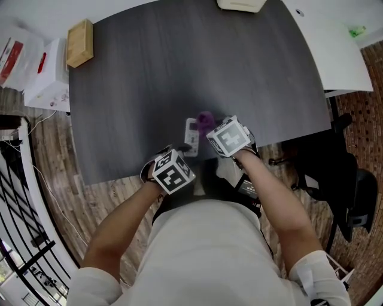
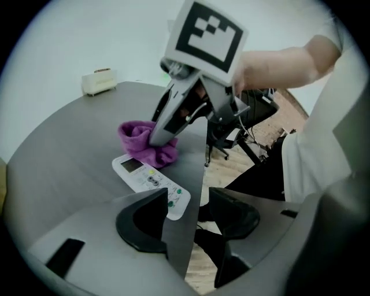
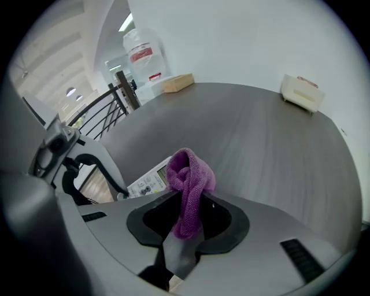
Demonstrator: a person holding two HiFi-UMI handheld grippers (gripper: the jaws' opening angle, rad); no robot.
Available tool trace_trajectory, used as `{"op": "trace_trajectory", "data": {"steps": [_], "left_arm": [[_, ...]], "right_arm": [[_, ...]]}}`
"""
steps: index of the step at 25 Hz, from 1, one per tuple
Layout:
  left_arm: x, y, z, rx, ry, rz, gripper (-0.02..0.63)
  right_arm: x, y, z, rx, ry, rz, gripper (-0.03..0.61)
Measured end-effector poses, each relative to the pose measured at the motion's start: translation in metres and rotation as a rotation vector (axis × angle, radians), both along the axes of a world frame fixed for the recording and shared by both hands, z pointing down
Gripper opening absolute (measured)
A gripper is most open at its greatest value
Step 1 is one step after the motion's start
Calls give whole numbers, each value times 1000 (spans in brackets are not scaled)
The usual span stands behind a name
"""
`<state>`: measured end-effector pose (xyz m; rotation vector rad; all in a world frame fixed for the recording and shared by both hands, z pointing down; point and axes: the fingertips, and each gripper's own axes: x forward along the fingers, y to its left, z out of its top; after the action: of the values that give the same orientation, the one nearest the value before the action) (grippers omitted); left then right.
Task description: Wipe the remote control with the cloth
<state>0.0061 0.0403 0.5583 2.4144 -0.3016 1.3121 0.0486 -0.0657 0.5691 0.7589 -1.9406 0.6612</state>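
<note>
The white remote control [image 1: 191, 136] is seen lying flat on the dark grey wood-grain table [image 1: 179, 60], close to its near edge, with the display end turned away from the person. A bunched purple cloth [image 1: 206, 119] is held pinched between the closed jaws of the right tool [image 1: 207, 127]. In the right gripper view the cloth [image 3: 191, 185] is seen rising in a loop from between the jaws of that tool [image 3: 188, 222], with the remote control [image 3: 151, 179] just behind it to the left. From the left gripper view the cloth [image 2: 144, 141] is shown pressed down beside the display end of the remote control [image 2: 151, 180]; whether the two touch cannot be told.

The left tool [image 2: 188, 215] is held with its jaws wide apart and nothing gripped. One jaw is placed over the table just beside the button end of the remote control, the other past the table's edge, above the wooden floor [image 1: 54, 167].

Most of the table top beyond the remote control is left bare. A wooden block [image 1: 79, 43] is set at the far left corner and a cream-coloured box [image 1: 241, 5] at the far edge, both well apart from the tools. A white table [image 1: 335, 54] is placed to the right, a black chair [image 1: 347, 191] stands below it, and a black railing [image 1: 18, 227] is seen to the left.
</note>
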Motion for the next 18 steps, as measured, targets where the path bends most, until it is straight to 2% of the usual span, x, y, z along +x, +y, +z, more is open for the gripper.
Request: {"op": "trace_trajectory", "data": {"steps": [2,4,9,14,18], "left_arm": [[-12,-5,-6,40,5,-25,221],[-29,-10,-4,73,-24,-44,216],[-40,-14,15,145,-104,5,216],[-39,-23,10,238,-96,6,216],[-31,-17,14,316,-107,172,215]], "right_arm": [[-2,-1,2,-5,2,-15,103],[-4,-2,2,-6,0,-29,103],[-4,-5,1,-8,-7,-48,103],[-7,-13,-8,-18,-100,46,103],[-9,-16,-6,-36,-97,32,103]]}}
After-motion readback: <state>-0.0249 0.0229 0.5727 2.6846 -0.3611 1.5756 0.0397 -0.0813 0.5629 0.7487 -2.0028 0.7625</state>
